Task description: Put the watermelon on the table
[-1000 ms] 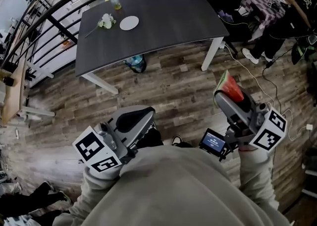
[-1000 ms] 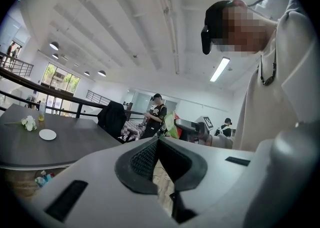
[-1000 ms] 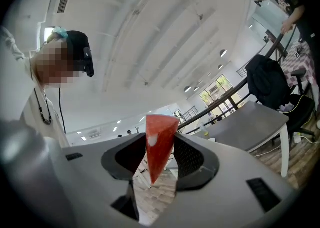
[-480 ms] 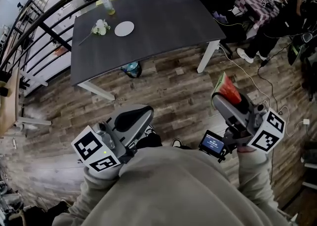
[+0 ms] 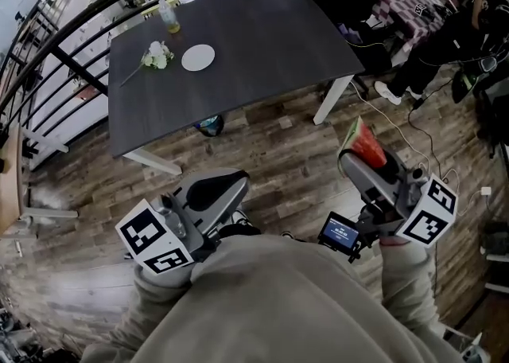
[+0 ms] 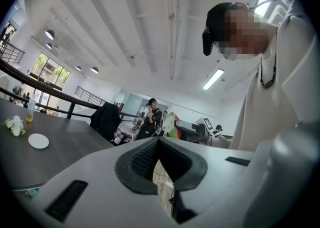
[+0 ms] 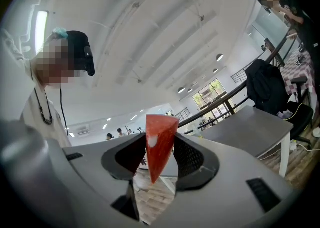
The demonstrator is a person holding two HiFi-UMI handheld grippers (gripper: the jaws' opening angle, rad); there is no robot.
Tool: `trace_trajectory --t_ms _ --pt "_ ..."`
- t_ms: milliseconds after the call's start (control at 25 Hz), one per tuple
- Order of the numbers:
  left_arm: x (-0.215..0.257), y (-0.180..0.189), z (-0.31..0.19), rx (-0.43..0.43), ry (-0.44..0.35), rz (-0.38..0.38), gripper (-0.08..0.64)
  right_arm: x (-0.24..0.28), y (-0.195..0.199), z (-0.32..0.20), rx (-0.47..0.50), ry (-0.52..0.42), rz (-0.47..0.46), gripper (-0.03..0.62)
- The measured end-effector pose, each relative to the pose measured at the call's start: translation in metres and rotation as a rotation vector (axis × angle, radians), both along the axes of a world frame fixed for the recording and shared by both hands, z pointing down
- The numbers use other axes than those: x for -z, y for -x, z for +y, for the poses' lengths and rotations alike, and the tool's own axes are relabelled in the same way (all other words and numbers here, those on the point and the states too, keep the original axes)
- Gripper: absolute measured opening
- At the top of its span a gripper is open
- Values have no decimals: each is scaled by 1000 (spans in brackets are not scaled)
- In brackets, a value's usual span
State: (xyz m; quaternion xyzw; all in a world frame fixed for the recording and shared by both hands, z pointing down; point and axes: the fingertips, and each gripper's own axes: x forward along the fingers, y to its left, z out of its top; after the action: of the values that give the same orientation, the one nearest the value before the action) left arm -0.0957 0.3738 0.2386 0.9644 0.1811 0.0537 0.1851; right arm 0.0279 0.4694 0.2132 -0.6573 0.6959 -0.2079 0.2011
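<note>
That red wedge of watermelon with the green rind (image 5: 366, 140) isn't on the table yet. It's clamped upright between the jaws of your right hand-held gripper (image 5: 358, 159), point down and sticking out past the tips over the wooden plank floor (image 5: 270, 138). So I'd say the pick-up is done, and closing in on the dark grey rectangular table (image 5: 262, 27) well ahead and setting it down is what's left. Your left hand-held gripper (image 5: 213, 193) is closed on nothing.

A: Premises, type?
B: Open-plan workspace hall, office or lab; plank floor (image 5: 278, 154); dark bench (image 5: 262, 43); black railing (image 6: 50, 90); cables (image 5: 390, 115) trailing; strip light (image 6: 215, 78) on a high ceiling; tall windows (image 6: 49, 72); people standing about.
</note>
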Motion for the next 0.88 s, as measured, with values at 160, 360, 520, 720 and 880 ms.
trace_trajectory --t_ms 160,360,520,720,880 --pt "6 -8 -31 -31 3 22 3 10 -2 -24 -26 -4 11 187" --pt "2 -4 -53 -105 -4 30 3 9 2 -55 -47 14 2 187" --pt "-10 10 -85 -88 -8 30 3 -3 16 -93 -13 43 -5 187" --pt "-14 35 -96 -61 24 22 3 0 33 -125 80 70 -6 187" --pt "-17 59 -121 -17 28 17 3 4 56 -167 166 77 6 187"
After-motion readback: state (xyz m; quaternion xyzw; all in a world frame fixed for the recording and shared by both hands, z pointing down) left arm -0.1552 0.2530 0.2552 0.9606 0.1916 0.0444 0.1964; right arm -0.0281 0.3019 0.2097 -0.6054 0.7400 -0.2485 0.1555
